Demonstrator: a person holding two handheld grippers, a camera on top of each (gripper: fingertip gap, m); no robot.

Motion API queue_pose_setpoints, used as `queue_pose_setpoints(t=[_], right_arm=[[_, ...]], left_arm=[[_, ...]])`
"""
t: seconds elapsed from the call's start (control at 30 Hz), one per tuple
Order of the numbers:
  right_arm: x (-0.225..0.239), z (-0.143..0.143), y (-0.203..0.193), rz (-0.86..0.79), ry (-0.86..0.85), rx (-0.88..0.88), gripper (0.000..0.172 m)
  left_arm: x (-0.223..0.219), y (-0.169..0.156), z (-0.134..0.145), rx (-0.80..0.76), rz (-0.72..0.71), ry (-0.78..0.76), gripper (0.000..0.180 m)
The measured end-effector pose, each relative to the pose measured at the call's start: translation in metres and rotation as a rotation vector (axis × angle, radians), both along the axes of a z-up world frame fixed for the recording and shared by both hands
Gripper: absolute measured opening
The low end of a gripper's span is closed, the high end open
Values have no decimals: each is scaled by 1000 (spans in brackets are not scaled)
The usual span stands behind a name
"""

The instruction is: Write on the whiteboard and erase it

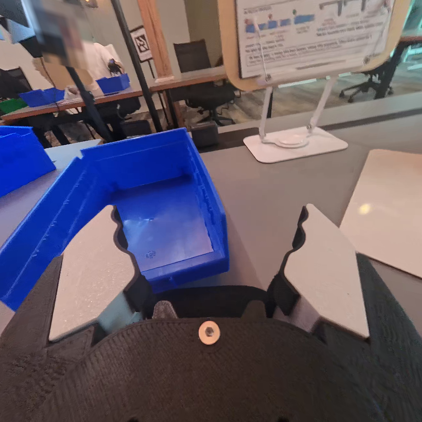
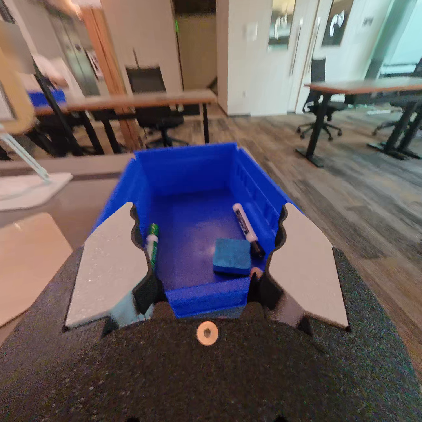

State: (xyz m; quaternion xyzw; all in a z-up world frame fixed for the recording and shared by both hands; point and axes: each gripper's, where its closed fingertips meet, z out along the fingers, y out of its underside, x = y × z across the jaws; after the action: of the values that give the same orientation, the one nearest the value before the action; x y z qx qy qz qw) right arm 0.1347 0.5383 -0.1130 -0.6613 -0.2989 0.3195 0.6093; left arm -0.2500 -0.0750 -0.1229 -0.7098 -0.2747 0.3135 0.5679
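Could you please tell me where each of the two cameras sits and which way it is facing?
Left wrist view: sits on the left tongs, looking forward and down over an empty blue bin; its own open fingers show.
Right wrist view: sits on the right tongs, looking down into a blue bin holding markers and an eraser; its open fingers show.
Shared: the white stand base and the whiteboard.

Right bin (image 2: 189, 173) is pretty crowded: green marker (image 2: 153, 245) hugs the left wall, black marker (image 2: 247, 230) the right, blue eraser (image 2: 231, 255) near front. Middle floor's open. Left bin (image 1: 146, 164) is clear inside; gray table (image 1: 274, 194) beside it too.
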Motion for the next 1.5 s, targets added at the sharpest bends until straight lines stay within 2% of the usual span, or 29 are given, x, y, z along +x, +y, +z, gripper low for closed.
queue_pose_setpoints(t=[0.07,0.13,0.23,0.3,0.37,0.43,0.53,0.6,0.7,0.73,0.77,0.8,0.83,0.87,0.97,1.07,1.2,1.4,1.5], right_arm=[[-2,21,-36,90,177,61,121],[-10,18,-70,167,188,63,133],[-34,-17,-109,266,-61,117,148],[-44,-37,-114,247,-257,223,148],[-54,-45,-112,231,-336,258,148],[-68,-51,-112,263,-326,177,146],[-80,-56,-108,251,-312,121,133],[-87,-56,-108,228,-320,141,118],[-94,-58,-109,196,-341,171,95],[-93,-59,-105,163,-370,184,90],[-89,-59,-99,110,-390,204,75],[-85,-55,-91,52,-391,226,50],[-82,-52,-87,19,-380,244,24],[-82,-49,-85,18,-364,248,6],[-90,-51,-90,68,-348,189,4],[-96,-50,-98,83,-408,205,4],[-108,-38,-122,108,-388,226,4],[-136,-19,-168,208,-333,227,5],[-151,-15,-204,257,-320,234,5]], left_arm=[[-3,-4,3,47,19,19,141],[-5,-3,2,45,29,34,141],[-3,8,-11,2,-5,10,141],[-4,15,-23,-33,-23,-22,141],[-3,22,-32,-43,-47,-41,141],[-7,24,-40,-89,-36,-39,140],[-15,23,-42,-127,-9,-24,132],[-23,22,-47,-154,1,-50,119],[-32,25,-63,-223,-16,-108,88],[-33,27,-70,-260,-25,-134,72],[-33,29,-75,-294,-33,-142,39],[-35,28,-77,-321,-3,-119,15],[-37,26,-76,-357,21,-76,12],[-38,25,-74,-395,43,-28,9],[-29,31,-71,-398,6,-1,8],[-15,41,-64,-344,-30,-19,8],[11,61,-51,-281,-60,-5,8],[55,101,-50,-284,-181,14,9],[73,122,-50,-272,-228,16,8]])
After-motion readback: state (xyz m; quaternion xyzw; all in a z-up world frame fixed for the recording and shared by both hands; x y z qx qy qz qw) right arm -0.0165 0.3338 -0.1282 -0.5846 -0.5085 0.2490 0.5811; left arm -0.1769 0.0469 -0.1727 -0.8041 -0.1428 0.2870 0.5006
